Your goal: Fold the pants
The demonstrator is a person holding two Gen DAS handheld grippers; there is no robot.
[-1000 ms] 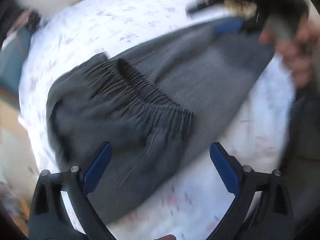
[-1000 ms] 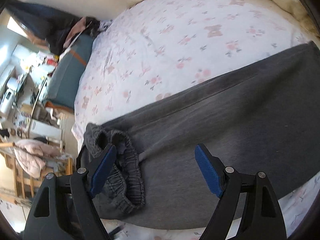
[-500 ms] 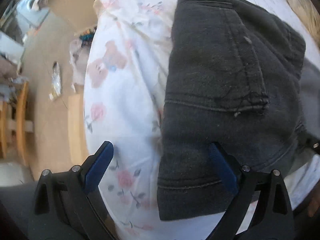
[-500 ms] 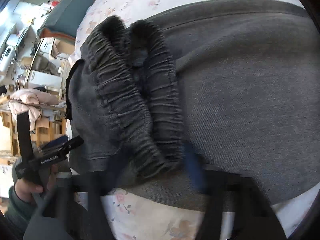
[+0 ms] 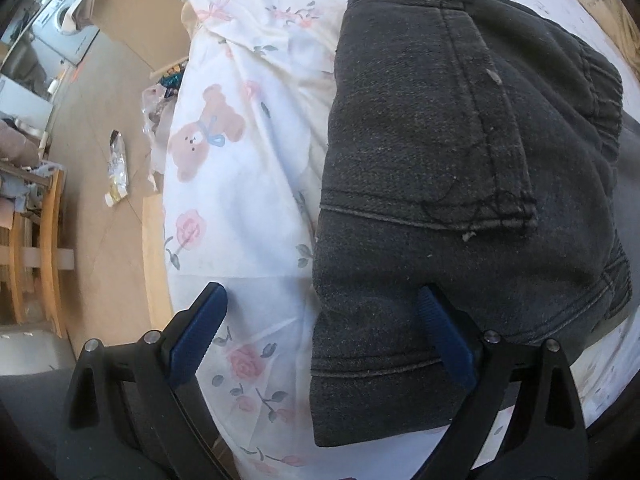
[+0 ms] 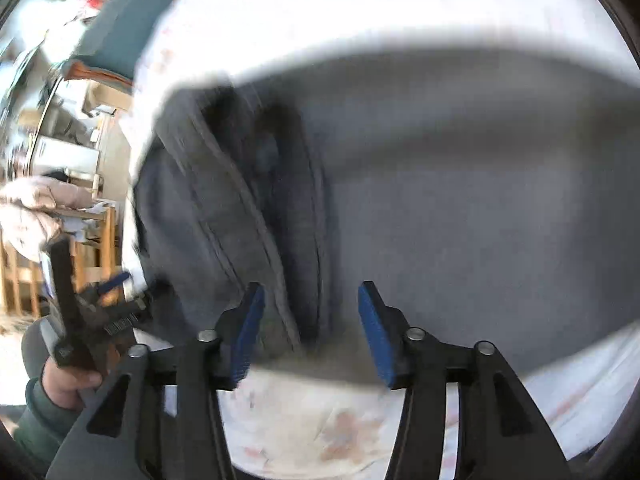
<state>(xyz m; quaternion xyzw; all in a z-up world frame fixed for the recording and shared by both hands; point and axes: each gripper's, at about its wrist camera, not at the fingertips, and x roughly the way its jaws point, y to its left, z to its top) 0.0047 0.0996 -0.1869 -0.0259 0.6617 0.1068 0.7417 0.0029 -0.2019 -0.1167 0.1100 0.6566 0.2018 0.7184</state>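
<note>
Dark grey pants [image 5: 440, 184] lie on the floral bed sheet [image 5: 240, 184], back pocket up, with the elastic waistband at the far right. My left gripper [image 5: 324, 328] is open and low over the pants' near left edge: the right finger is over the cloth, the left finger over bare sheet. In the blurred right wrist view the pants [image 6: 440, 208] spread across the bed with the bunched waistband at the left. My right gripper [image 6: 310, 328] is partly open around the waistband's near end, with nothing held. The left gripper also shows in the right wrist view [image 6: 100, 312], held in a hand.
The bed edge runs down the left side of the left wrist view. Beyond it are wooden floor [image 5: 100, 200] with litter, a wooden chair [image 5: 36, 248] and a washing machine [image 5: 60, 24]. The right wrist view shows a teal cushion [image 6: 128, 28] and cluttered furniture at left.
The left gripper swung from the waistband side to the pants' pocket edge by the bed side, then held there. The right gripper dropped toward the waistband, its jaws narrowed, and it is still moving.
</note>
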